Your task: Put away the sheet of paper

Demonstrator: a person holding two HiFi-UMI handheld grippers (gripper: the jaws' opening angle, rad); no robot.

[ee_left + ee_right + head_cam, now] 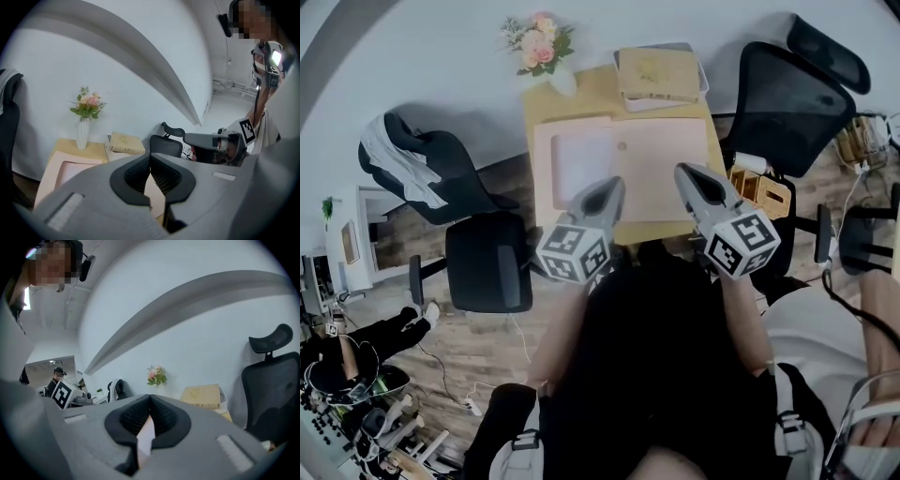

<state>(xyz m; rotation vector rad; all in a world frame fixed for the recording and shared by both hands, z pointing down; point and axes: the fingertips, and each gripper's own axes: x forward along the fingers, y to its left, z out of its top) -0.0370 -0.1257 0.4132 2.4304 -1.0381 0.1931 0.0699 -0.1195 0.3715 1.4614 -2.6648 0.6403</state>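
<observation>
An open pink folder point(661, 173) lies on a small wooden table point(591, 89), and a white sheet of paper point(581, 164) rests on its left half. Both grippers hover above the table's near edge, apart from the folder. My left gripper point(614, 183) is shut with nothing in it, its tips over the paper's near right corner. My right gripper point(682, 171) is shut and empty too, over the folder's right half. In the left gripper view the shut jaws point(150, 157) point at the folder point(61, 171). The right gripper view shows shut jaws point(150, 397) with pink folder behind them.
A vase of flowers point(542, 47) and a tan box point(659, 73) on a white tray stand at the table's far edge. Black office chairs flank the table: one on the left point(483, 258), one with a grey cloth point(412, 164), one on the right point(787, 94).
</observation>
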